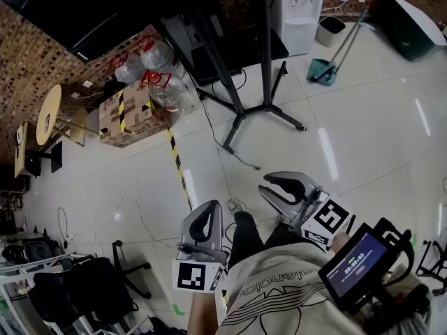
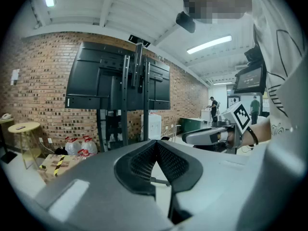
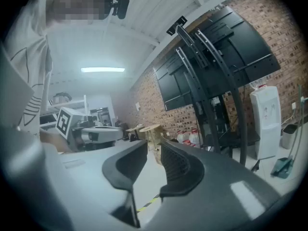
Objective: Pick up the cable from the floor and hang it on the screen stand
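Observation:
A thin black cable (image 1: 237, 152) lies on the white tiled floor, trailing from the foot of the black screen stand (image 1: 241, 110) toward me. The stand (image 2: 139, 95) carries a dark screen (image 2: 115, 83) before the brick wall and also shows in the right gripper view (image 3: 211, 81). My left gripper (image 1: 211, 206) is held low near my body, its tips touching with nothing between them (image 2: 156, 146). My right gripper (image 1: 269, 185) is beside it, well short of the cable. A gap shows between its jaws (image 3: 154, 148), which hold nothing.
Water bottles (image 1: 164, 75) sit on a cardboard box (image 1: 122, 114) left of the stand. Yellow-black tape (image 1: 178, 166) runs along the floor. A water dispenser (image 1: 300, 16), a dustpan with broom (image 1: 325, 68) and a round table (image 1: 47, 114) stand around. Black chairs (image 1: 91, 285) crowd the lower left.

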`<state>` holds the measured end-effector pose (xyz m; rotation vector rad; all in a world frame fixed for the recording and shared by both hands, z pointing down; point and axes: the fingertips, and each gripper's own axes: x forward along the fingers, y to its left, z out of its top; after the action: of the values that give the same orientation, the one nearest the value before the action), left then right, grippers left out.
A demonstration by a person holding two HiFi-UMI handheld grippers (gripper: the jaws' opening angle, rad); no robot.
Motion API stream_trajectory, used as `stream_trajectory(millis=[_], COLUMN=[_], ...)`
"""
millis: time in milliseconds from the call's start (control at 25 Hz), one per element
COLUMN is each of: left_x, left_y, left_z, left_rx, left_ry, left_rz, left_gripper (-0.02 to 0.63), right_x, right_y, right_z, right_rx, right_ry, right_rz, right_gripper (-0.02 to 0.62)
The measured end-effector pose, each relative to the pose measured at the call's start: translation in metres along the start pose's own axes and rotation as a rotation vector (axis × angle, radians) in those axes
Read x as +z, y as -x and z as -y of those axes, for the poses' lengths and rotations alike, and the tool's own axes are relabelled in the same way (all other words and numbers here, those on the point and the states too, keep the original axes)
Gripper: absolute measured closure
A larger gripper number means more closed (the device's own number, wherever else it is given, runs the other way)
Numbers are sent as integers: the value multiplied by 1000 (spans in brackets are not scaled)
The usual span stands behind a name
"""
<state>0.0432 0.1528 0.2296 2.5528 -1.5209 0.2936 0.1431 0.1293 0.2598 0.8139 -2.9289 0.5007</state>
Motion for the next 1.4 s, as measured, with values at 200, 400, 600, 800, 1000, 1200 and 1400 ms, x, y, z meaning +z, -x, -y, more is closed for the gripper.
stream_trajectory(millis=[200,400,600,800,1000,1200,1400], left_x=[-9,-38,-104,-200,-312,-407,-515], left_y=[1,-9,-41,-96,-161,-239,-307], left_z=[-60,-133,-188,-197,-212,-232,-247], left_rx=[9,-23,-63,-88,-110,-213,-283], left_ry=[10,74,97,152,99,13,-38], left_rz=[7,-15,-99,-134,-176,-204,-232], left_gripper=[586,586,586,586,586,586,586], right_x=[-10,-44,-149,-296,-411,-526,-639], right_y=[-57,-122,-171,-197,-223,-237,-244], right_z=[9,34,97,160,211,259,296], right_rx=[-28,-66,-93,-72,-81,-109,-104], right_ry=[-19,-26,-49,-75,-56,-75,-29], right_rz=[-66,-209,-423,-589,-576,-598,-697], right_gripper=[511,482,457,457,457,453,391])
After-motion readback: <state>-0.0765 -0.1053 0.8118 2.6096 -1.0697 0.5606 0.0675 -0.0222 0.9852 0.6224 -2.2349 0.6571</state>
